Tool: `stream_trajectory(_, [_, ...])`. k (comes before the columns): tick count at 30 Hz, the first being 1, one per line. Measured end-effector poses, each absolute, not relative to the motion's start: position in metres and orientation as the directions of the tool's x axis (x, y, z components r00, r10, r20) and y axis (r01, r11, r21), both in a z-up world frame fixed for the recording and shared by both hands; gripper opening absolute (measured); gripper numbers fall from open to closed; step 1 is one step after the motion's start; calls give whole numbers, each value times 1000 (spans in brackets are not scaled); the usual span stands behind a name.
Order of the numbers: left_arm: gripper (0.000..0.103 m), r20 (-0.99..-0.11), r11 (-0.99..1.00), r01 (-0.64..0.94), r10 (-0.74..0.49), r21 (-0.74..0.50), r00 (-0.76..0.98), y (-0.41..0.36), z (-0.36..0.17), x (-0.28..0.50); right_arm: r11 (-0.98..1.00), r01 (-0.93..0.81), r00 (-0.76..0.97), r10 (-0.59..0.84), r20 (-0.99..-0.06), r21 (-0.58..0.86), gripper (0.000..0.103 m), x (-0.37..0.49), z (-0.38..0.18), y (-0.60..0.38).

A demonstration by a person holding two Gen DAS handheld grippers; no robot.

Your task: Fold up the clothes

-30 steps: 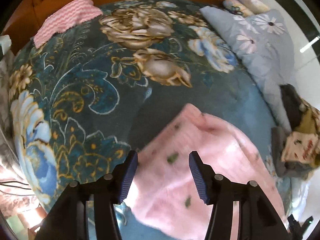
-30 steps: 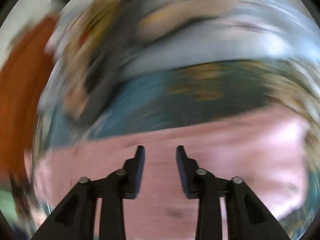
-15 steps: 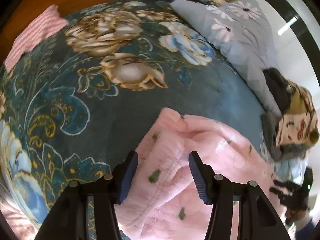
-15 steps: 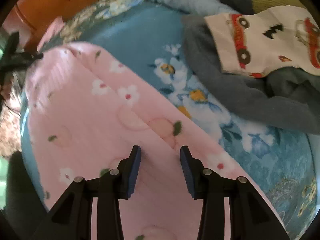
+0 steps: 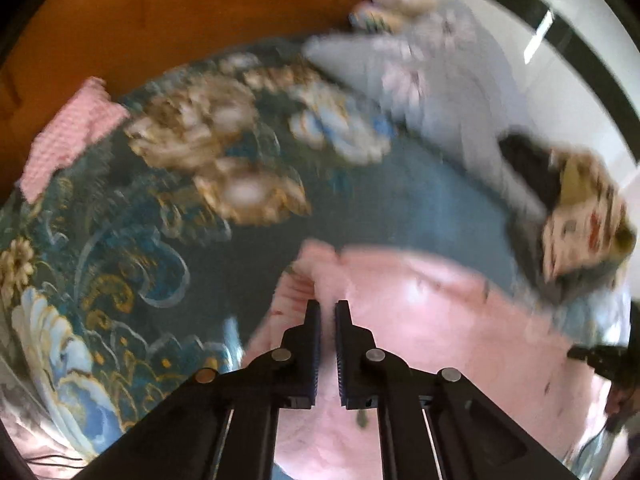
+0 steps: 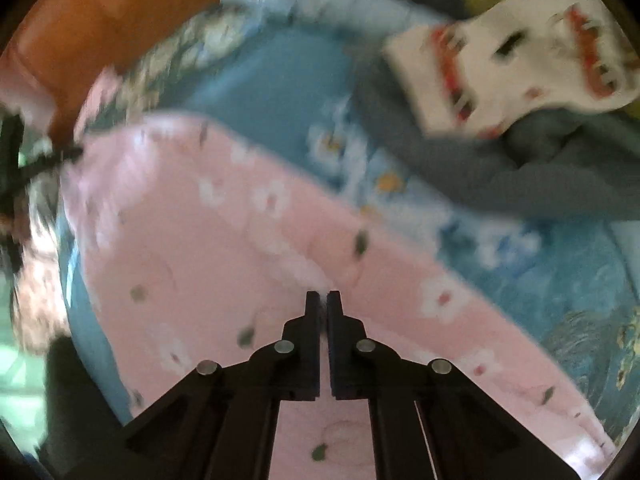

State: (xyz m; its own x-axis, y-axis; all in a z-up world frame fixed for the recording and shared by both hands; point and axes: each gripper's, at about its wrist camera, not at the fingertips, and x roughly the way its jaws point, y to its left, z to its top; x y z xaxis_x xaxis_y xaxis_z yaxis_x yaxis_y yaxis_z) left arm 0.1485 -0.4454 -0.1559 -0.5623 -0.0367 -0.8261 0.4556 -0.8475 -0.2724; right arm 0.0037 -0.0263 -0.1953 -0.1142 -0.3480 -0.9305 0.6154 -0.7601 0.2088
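A pink floral garment (image 5: 432,320) lies spread on a teal flowered blanket (image 5: 160,220) on the bed. My left gripper (image 5: 328,308) is shut on the garment's cloth near its far left corner, a fold pinched between the pads. In the right wrist view the same garment (image 6: 200,260) fills the lower middle, and my right gripper (image 6: 323,298) is shut on its cloth near the right edge. Both views are blurred by motion.
A pile of other clothes, grey, dark and cream with red print (image 6: 500,68), lies to the right, also in the left wrist view (image 5: 580,216). A grey flowered quilt (image 5: 440,92) and a pink striped folded cloth (image 5: 68,132) lie near the orange headboard (image 5: 180,12).
Both grippers have closed from open onto the pink garment's cloth. The views have shifted and blurred with motion.
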Motion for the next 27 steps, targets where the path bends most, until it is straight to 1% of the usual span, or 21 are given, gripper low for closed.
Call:
stream_trajectory(2, [7,-823,-843,481,-87,-239,-561,-455,-151,135,-775,599,-158,-359,-920,200,3,-8,-186,-28])
stream_trajectory(4, [7,-840,-835,504,-102,-218,-533,-462,-157,119,-790,589,-184,-338,-923,172,3,-18,-190,-30])
stream_trajectory(8, [8,-890,-824,547,-130,-148,-437,-462,-185,94,-838,515,-186,-314,-931,180,3,-41,-209,-26])
stream_trajectory(10, [8,-914,-821,562,-147,-101,-379,-458,-197,88,-840,514,-168,-297,-940,174,3,-45,-215,-27])
stream_trajectory(14, [12,-924,-799,591,-141,-106,-355,-453,-196,94,-828,544,-176,-268,-947,133,4,-41,-219,-34])
stream_trajectory(15, [16,-926,-792,600,-134,-114,-352,-452,-193,97,-829,540,-171,-277,-946,145,6,-40,-219,-32])
stream_trajectory(16, [22,-930,-781,615,-135,-112,-341,-451,-190,100,-833,528,-164,-292,-942,166,6,-40,-220,-30])
stream_trajectory(17, [28,-938,-762,641,-152,-91,-313,-448,-186,104,-841,513,-166,-295,-941,173,8,-39,-220,-26])
stream_trajectory(18, [35,-940,-739,670,-176,-70,-293,-442,-181,109,-848,500,-168,-293,-941,174,12,-39,-221,-22])
stream_trajectory(19, [36,-939,-715,698,-202,-53,-278,-434,-175,115,-856,485,-173,-292,-940,177,15,-38,-222,-18])
stream_trajectory(20, [36,-938,-689,724,-227,-36,-262,-426,-169,121,-865,470,-181,-293,-939,179,22,-36,-222,-12])
stream_trajectory(21, [38,-935,-681,729,-211,-68,-284,-411,-164,126,-871,455,-197,-301,-933,185,25,-34,-219,-6])
stream_trajectory(22, [41,-930,-680,723,-176,-122,-323,-392,-159,131,-876,441,-217,-313,-924,194,26,-30,-215,1])
stream_trajectory(23, [44,-922,-676,715,-142,-176,-361,-373,-155,136,-879,427,-239,-336,-911,212,29,-26,-207,11])
stream_trajectory(24, [48,-913,-686,689,-89,-234,-398,-352,-153,137,-880,412,-260,-363,-895,237,39,-19,-198,26])
stream_trajectory(25, [49,-902,-706,643,-17,-295,-432,-322,-153,134,-881,395,-276,-383,-882,259,41,-13,-190,42])
stream_trajectory(27, [50,-886,-759,539,104,-364,-452,-265,-157,122,-893,358,-297,-386,-873,273,42,0,-179,83])
